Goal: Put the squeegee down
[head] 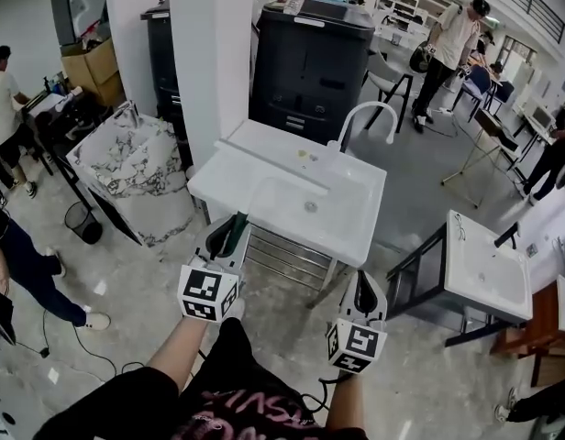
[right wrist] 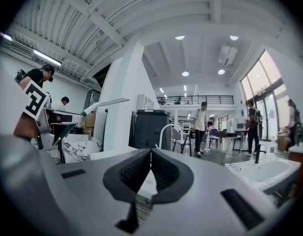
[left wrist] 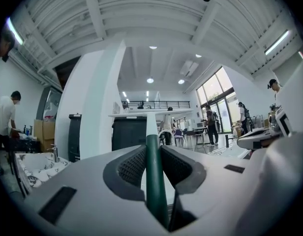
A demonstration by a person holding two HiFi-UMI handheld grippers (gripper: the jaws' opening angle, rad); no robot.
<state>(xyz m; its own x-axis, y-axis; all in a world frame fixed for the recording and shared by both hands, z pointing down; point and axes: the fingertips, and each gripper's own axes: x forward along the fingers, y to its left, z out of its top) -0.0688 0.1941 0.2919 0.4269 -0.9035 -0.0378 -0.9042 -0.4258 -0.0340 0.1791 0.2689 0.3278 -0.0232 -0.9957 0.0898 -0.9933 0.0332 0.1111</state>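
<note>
Left tongs [left wrist: 152, 152] tight on squeegee [left wrist: 155, 188]

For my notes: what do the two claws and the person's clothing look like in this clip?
Both the left claw and right claw have pale grey moulded bodies with dark ribbed pads. Each carries a white cube printed with black square markers. The person wears a black top with pink lettering.
</note>
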